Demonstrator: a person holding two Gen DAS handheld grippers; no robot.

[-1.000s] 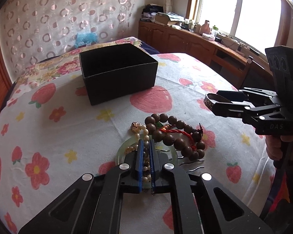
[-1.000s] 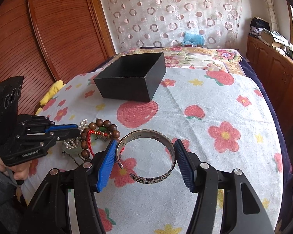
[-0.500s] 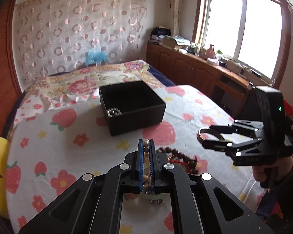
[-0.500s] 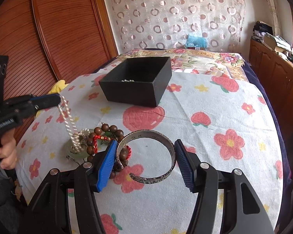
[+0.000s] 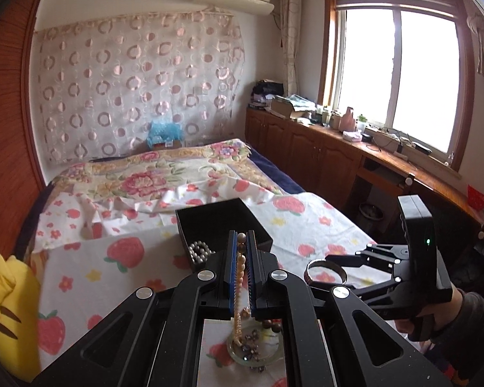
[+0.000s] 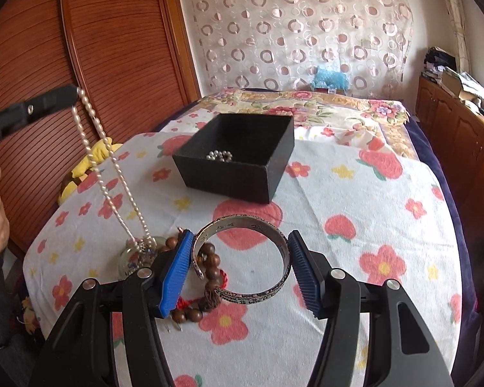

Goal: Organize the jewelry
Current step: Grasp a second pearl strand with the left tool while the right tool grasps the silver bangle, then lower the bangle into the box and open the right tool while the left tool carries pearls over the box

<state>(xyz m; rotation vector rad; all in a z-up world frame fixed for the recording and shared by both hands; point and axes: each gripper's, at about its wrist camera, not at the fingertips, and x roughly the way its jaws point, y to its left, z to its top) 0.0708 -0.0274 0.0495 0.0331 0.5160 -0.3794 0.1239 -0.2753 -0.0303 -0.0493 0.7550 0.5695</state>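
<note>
My left gripper (image 5: 241, 242) is shut on a pearl necklace (image 5: 240, 277) and holds it high; the strand (image 6: 113, 167) hangs down to a pale green bangle (image 6: 129, 258) on the table. My right gripper (image 6: 238, 258) is shut on a silver cuff bracelet (image 6: 242, 258), held above the table; it also shows in the left wrist view (image 5: 326, 271). A wooden bead bracelet (image 6: 209, 274) with red cord lies under it. A black open box (image 6: 238, 164) stands farther back with a silver bead bracelet (image 6: 219, 155) inside.
The table has a strawberry and flower cloth (image 6: 355, 225). A yellow plush toy (image 5: 9, 306) lies at the left edge. A bed (image 5: 145, 177) is behind the table and wooden cabinets (image 5: 322, 148) run along the right wall.
My left gripper has risen well above the table, pulling the pearl necklace up from the pile. My right gripper has kept hold of the cuff and lifted slightly.
</note>
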